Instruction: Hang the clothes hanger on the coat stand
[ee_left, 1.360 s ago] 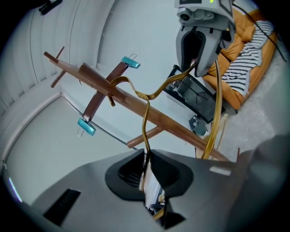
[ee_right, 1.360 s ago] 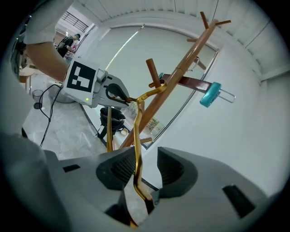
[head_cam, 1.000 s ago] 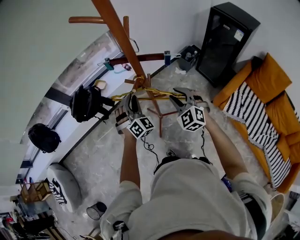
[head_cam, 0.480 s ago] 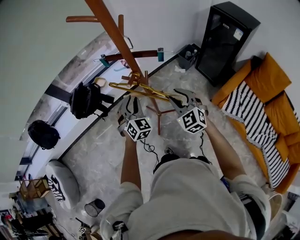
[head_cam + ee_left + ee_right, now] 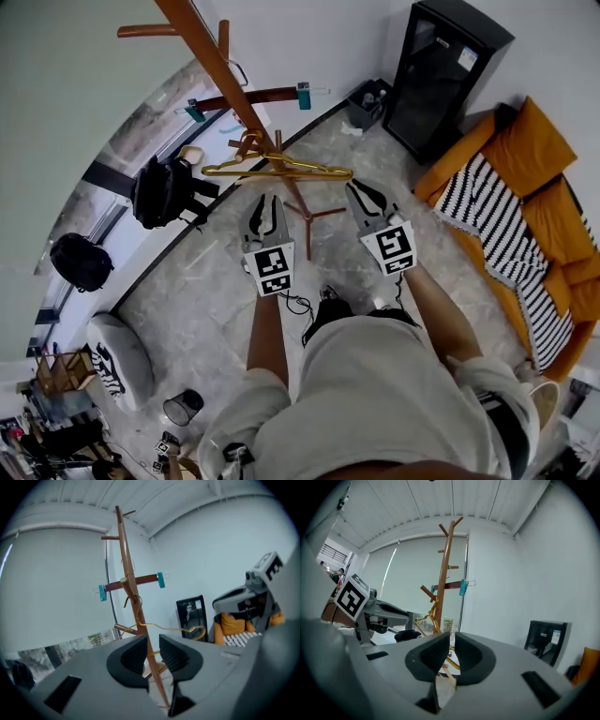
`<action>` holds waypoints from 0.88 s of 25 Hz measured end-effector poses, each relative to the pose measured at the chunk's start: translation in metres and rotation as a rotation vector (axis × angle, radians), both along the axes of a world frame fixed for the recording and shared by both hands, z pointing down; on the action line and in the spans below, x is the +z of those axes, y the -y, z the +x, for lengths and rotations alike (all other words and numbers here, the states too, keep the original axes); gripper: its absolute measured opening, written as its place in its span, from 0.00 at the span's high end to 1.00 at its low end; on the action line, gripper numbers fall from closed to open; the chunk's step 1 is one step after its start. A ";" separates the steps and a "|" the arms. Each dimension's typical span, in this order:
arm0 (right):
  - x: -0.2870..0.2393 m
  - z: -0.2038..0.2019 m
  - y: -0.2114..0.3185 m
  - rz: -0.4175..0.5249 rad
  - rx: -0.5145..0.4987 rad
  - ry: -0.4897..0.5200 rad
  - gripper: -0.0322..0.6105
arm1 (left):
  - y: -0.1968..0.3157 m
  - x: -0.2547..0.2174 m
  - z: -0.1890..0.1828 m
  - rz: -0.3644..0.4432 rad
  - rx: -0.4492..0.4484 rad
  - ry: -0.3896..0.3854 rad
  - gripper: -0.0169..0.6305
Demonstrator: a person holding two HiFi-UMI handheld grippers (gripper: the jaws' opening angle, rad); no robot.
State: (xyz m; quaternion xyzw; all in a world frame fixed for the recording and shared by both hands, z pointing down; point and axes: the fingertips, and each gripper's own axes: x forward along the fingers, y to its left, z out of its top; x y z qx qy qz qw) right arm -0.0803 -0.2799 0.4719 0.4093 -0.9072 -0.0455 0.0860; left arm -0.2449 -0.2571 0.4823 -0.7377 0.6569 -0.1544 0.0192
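A gold wire clothes hanger hangs by its hook from a low peg of the wooden coat stand, free of both grippers. My left gripper sits just below and near of it, jaws closing, nothing between them. My right gripper is to the right, past the hanger's end, jaws closing to a narrow slit and empty. In the left gripper view the hanger and stand lie beyond the gripper. The right gripper view shows the hanger on the stand beyond the gripper.
A dark wooden hanger with teal clips hangs higher on the stand. A black backpack hangs at the left, another bag lower. A black cabinet, an orange sofa with a striped blanket and the stand's feet are nearby.
Both grippers have let go of the gold hanger and drawn back toward the person. The hanger now hangs on the peg alone. The right jaws have narrowed.
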 end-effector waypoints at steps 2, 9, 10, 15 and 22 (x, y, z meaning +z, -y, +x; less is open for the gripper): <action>-0.008 0.011 -0.008 0.009 0.018 0.020 0.92 | -0.011 -0.013 0.014 0.030 0.017 -0.080 0.88; -0.032 0.042 -0.019 0.015 0.040 0.065 0.94 | -0.033 -0.021 0.047 0.040 0.002 -0.185 0.96; -0.035 0.045 -0.021 0.022 0.038 0.059 0.94 | -0.036 -0.021 0.052 0.038 0.003 -0.191 0.96; -0.058 0.062 -0.041 0.075 0.019 0.061 0.94 | -0.055 -0.034 0.079 0.067 0.011 -0.210 0.96; -0.089 0.091 -0.076 0.138 0.018 0.123 0.94 | -0.096 -0.046 0.102 0.088 -0.008 -0.232 0.96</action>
